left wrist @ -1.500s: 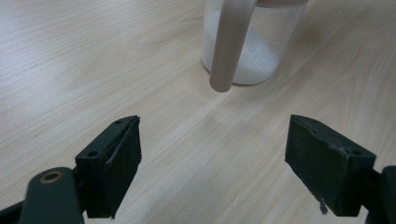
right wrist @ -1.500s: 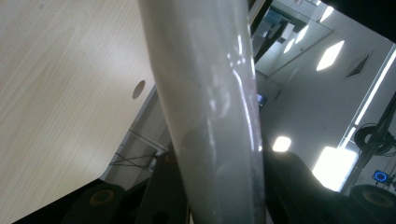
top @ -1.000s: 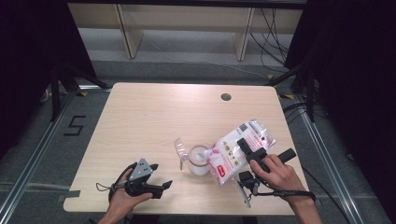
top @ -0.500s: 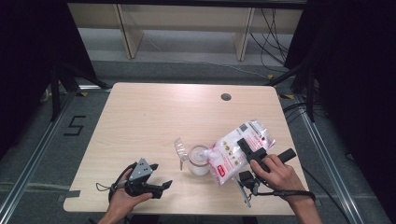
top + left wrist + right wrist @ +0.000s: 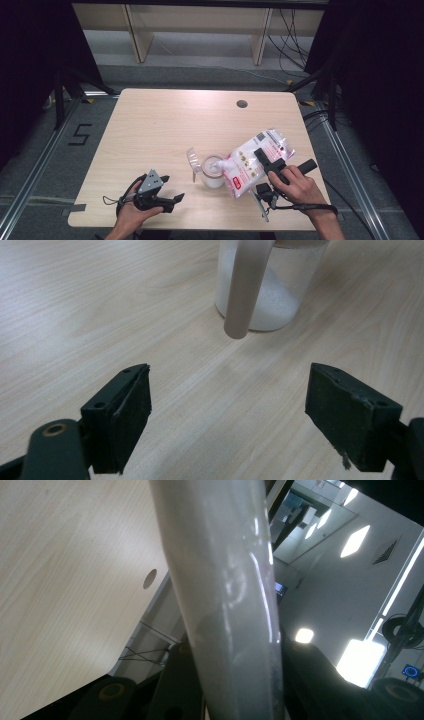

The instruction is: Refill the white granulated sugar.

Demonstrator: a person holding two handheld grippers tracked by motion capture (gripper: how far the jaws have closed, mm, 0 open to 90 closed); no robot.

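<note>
A white plastic bag with red print point(image 5: 252, 157) is tilted with its lower corner over a clear jar point(image 5: 212, 170) that holds white powder. My right gripper point(image 5: 262, 155) is shut on the bag's upper part, and in the right gripper view the bag point(image 5: 225, 595) rises between the black jaws. A clear handle point(image 5: 192, 160) sticks out from the jar's left side. My left gripper point(image 5: 172, 187) rests near the table's front left, open and empty. Its view looks at the jar point(image 5: 280, 295) and the handle point(image 5: 245, 285) a short way ahead of the left gripper point(image 5: 227, 415).
The light wooden table point(image 5: 165, 125) has a round cable hole point(image 5: 242, 104) at the back right. A cable point(image 5: 300, 206) trails from the right gripper near the front edge. Shelving legs and dark floor surround the table.
</note>
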